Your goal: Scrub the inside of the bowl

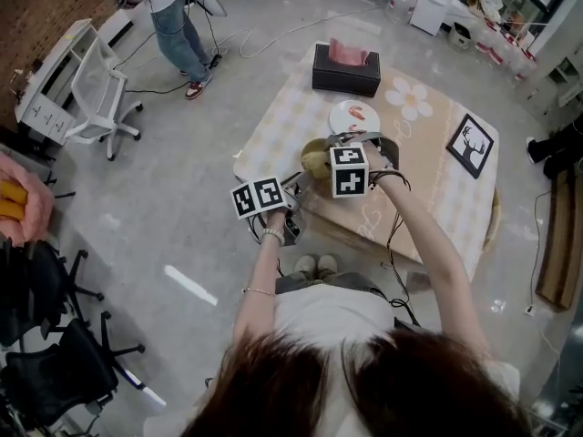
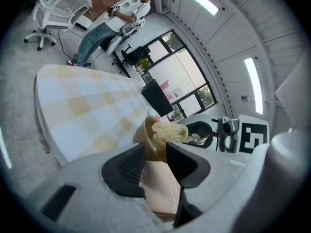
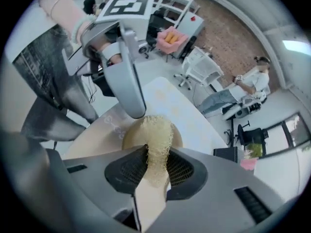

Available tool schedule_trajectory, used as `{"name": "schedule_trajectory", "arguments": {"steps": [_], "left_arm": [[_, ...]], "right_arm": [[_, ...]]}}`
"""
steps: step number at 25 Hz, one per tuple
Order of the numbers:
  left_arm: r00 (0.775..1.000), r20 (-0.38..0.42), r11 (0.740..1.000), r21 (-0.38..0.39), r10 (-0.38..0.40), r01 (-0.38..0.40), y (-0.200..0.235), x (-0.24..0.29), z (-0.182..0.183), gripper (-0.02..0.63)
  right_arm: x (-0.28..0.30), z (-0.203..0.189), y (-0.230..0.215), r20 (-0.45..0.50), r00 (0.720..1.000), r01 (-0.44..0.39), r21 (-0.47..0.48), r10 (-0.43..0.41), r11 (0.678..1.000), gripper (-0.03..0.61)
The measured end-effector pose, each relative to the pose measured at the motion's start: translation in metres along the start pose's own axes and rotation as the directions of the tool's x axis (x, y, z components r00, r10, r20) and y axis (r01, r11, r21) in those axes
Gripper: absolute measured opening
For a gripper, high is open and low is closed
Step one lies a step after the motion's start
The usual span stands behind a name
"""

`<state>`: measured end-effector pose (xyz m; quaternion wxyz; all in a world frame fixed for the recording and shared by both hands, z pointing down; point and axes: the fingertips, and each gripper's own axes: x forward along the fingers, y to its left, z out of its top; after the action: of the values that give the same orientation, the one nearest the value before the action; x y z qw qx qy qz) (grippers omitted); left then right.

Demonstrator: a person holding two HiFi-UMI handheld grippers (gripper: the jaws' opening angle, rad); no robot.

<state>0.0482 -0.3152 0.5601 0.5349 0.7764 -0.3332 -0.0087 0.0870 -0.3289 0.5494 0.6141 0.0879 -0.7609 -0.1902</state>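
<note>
Tan bowl (image 2: 147, 132): looks stiff, light, probably slippery; the rim is the place to hold. My left gripper (image 2: 156, 154) pinches its wall there, jaws partway apart, bowl tilted over the table (image 1: 273, 126), near side. My right gripper (image 3: 156, 161) is clamped on a soft fibrous scrubber (image 3: 156, 130), which is pressed into the bowl.

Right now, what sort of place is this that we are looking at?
Probably an office or lab workroom, not a kitchen: a white swivel chair stands beside a desk, cables trail over the grey floor, and a cloth-covered table stands in the open.
</note>
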Motion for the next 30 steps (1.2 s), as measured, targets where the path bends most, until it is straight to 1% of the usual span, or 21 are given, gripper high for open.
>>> {"name": "schedule_trajectory", "arguments": {"steps": [2,4,7,9,11,15,16,18,23,27,30], "left_arm": [[1.000,0.030,0.999,0.035,0.001,-0.002,-0.004,-0.002,0.001,0.144],[0.998,0.067,0.998,0.061,0.005,-0.009,-0.007,-0.004,0.006,0.136],[0.994,0.113,0.993,0.116,0.009,-0.022,-0.014,-0.009,0.014,0.109],[0.993,0.120,0.983,0.177,0.015,-0.036,-0.019,-0.011,0.015,0.092],[0.993,0.117,0.969,0.240,0.031,-0.058,-0.022,-0.012,0.012,0.073],[0.990,0.136,0.942,0.328,0.023,-0.067,-0.035,-0.011,0.012,0.053],[0.990,0.143,0.933,0.352,0.020,-0.070,-0.038,-0.011,0.013,0.050],[0.988,0.151,0.911,0.405,0.017,-0.078,-0.045,-0.012,0.014,0.043],[0.988,0.152,0.856,0.507,0.021,-0.096,-0.054,-0.012,0.012,0.034],[0.986,0.168,0.823,0.558,0.015,-0.107,-0.060,-0.014,0.014,0.034],[0.985,0.170,0.796,0.594,0.016,-0.115,-0.062,-0.016,0.014,0.032]], "right_arm": [[-0.004,-0.001,-0.001,0.065,0.997,0.029,0.127,-0.038,0.991,0.095],[-0.007,-0.003,-0.002,0.119,0.990,0.050,0.236,-0.080,0.970,0.095],[-0.015,-0.003,-0.004,0.197,0.968,0.070,0.378,-0.154,0.923,0.095],[-0.021,-0.003,-0.005,0.240,0.949,0.075,0.454,-0.203,0.888,0.095],[-0.029,-0.002,-0.006,0.282,0.924,0.077,0.526,-0.260,0.847,0.095],[-0.046,-0.001,-0.006,0.381,0.849,0.019,0.671,-0.367,0.741,0.095],[-0.050,-0.001,-0.005,0.400,0.832,0.002,0.692,-0.386,0.722,0.095],[-0.056,0.001,-0.005,0.436,0.795,-0.027,0.720,-0.421,0.693,0.095],[-0.073,0.010,-0.006,0.512,0.708,-0.111,0.761,-0.487,0.639,0.095],[-0.081,0.009,-0.005,0.535,0.658,-0.156,0.786,-0.531,0.598,0.095],[-0.087,0.006,-0.003,0.538,0.628,-0.178,0.803,-0.562,0.569,0.095]]}}
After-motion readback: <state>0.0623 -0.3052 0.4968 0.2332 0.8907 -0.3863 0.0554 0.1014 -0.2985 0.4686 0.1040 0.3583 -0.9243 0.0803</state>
